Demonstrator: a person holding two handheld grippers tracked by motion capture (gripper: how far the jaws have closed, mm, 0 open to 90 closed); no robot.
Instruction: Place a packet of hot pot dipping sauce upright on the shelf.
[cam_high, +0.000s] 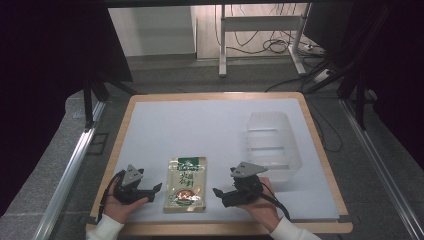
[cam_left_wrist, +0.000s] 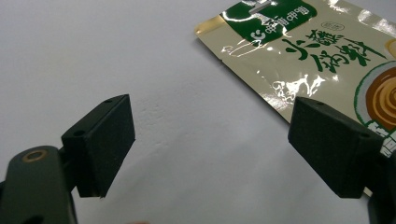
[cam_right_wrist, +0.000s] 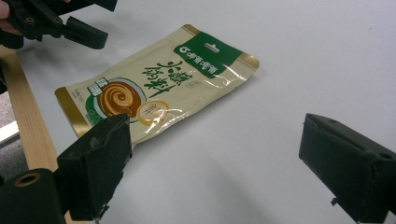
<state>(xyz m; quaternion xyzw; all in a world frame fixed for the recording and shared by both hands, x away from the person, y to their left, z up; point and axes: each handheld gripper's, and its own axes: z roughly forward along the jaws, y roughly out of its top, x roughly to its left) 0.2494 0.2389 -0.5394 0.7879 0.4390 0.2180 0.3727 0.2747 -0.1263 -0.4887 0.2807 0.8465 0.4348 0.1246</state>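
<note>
A beige food pouch (cam_high: 186, 184) with a green header and green characters lies flat near the front of the white table mat (cam_high: 210, 125). To its left a hand holds my left gripper (cam_high: 156, 189), jaws wide apart over bare mat with nothing between them; the pouch (cam_left_wrist: 317, 51) lies just ahead and to its right. On the pouch's other side my right gripper (cam_high: 218, 193) also stands open and empty, aimed toward the pouch (cam_right_wrist: 154, 84). The left gripper (cam_right_wrist: 70, 23) appears beyond the pouch in the right gripper view.
A clear plastic tub (cam_high: 272, 142) stands at the right of the mat, behind the right gripper. A wooden border (cam_high: 225, 96) rims the table. Beyond the table are a desk frame (cam_high: 260, 30) and cables on the floor.
</note>
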